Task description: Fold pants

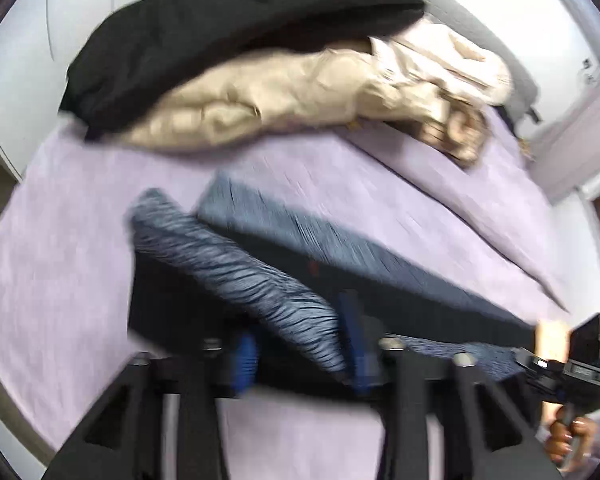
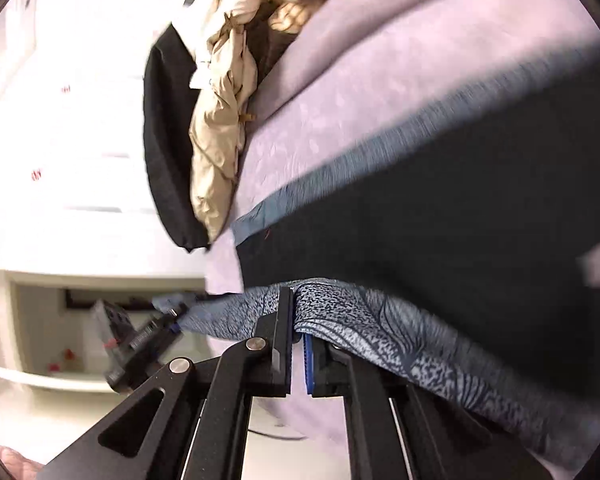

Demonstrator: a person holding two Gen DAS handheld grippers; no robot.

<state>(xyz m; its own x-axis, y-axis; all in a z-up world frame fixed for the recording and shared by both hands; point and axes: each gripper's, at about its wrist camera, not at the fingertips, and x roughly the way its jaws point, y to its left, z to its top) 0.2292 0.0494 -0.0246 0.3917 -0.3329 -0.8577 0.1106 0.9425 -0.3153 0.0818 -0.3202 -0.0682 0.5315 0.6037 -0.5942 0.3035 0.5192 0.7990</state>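
Note:
The pants (image 1: 340, 256) are dark navy with a blue-grey patterned band and hang stretched over the lilac bed (image 1: 60, 240). My left gripper (image 1: 300, 344) is shut on the patterned edge of the pants, with blue pads either side of the cloth. My right gripper (image 2: 298, 340) is shut on the same patterned band (image 2: 380, 320), with the dark pants (image 2: 440, 220) spreading beyond it. The right gripper also shows in the left wrist view (image 1: 568, 364), and the left gripper in the right wrist view (image 2: 140, 340). Both views are motion-blurred.
A heap of black (image 1: 220, 32) and beige clothes (image 1: 300, 92) lies at the far side of the bed, also in the right wrist view (image 2: 216, 140). White cupboards (image 2: 60, 160) and a shelf (image 2: 40, 376) stand beside the bed.

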